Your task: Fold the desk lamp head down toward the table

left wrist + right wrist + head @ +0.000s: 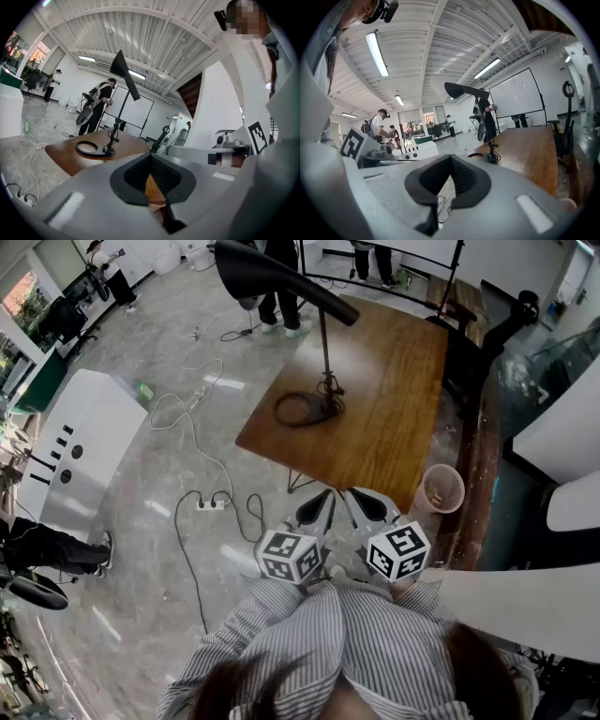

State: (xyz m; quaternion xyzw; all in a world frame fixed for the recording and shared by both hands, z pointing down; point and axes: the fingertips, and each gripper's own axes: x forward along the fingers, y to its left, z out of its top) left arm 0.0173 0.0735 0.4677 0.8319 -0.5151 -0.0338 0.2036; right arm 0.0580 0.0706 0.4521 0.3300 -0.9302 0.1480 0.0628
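The desk lamp stands on the brown wooden table (394, 409). Its black head (281, 277) is raised high on a thin pole (325, 343) above a black ring base (302, 410). My left gripper (327, 495) and right gripper (355, 495) are side by side near my chest, just short of the table's near corner, both shut and holding nothing. The left gripper view looks past the shut left gripper (151, 158) to the lamp head (124, 72) and ring base (89, 149) far ahead. The right gripper view has the right gripper (451, 159) shut, with the lamp head (464, 90) in the distance.
A pinkish waste basket (439, 488) sits by the table's near right corner. A power strip (210, 504) and loose cables lie on the floor at the left. A white cabinet (80, 446) stands further left. People stand beyond the table.
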